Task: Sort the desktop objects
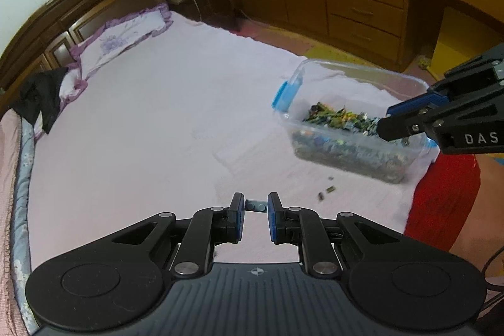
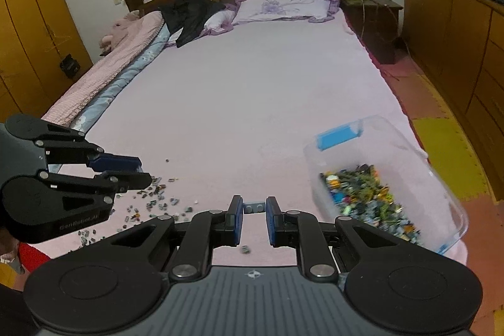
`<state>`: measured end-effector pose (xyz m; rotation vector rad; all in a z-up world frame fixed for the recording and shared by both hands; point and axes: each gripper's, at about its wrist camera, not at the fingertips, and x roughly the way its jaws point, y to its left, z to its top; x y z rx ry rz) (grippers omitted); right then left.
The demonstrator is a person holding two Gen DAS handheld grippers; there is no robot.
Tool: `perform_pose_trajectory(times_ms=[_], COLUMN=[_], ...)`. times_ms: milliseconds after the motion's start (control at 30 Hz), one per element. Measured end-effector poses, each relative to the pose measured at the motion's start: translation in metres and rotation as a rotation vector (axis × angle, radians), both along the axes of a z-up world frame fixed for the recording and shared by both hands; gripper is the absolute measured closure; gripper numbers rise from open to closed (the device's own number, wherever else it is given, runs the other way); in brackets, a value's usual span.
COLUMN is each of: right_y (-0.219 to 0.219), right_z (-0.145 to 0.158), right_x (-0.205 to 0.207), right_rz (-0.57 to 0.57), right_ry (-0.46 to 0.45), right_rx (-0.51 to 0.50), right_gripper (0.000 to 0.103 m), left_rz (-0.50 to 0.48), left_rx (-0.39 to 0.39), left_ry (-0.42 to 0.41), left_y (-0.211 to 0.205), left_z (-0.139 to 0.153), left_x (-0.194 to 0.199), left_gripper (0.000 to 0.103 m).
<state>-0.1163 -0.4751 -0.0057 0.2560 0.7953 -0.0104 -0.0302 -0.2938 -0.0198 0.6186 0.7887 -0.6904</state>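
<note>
Carrying bricks to the box looks like the step in hand: the left gripper [image 1: 255,206] and right gripper [image 2: 254,206] each pinch a small grey brick [image 1: 255,205]. Next, lift over the clear box [image 2: 441,178], probably half full, and release. Loose pieces [image 2: 151,200] litter the pink bed [image 2: 252,90], bedroom drawers beyond.

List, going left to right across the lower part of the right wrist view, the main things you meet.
left gripper → loose pieces on the sheet → grey brick held in the right gripper → clear bin of mixed pieces
</note>
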Motion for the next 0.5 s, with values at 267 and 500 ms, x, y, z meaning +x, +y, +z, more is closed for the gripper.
perform_pose_trajectory(times_ms=[267, 500], right_y=[-0.085, -0.132], right_z=[-0.007, -0.018], right_x=[0.000, -0.004], right_rz=[0.021, 0.019], right_ry=[0.013, 0.020], right_rx=[0.014, 0.033], right_gripper=[0.086, 0.086], left_rz=[0.021, 0.019], left_rx=[-0.010, 0.022], left_ry=[0.002, 0.026], left_y=[-0.075, -0.110], left_z=[0.004, -0.006], left_x=[-0.004, -0.010], left_gripper=[0.086, 0.085])
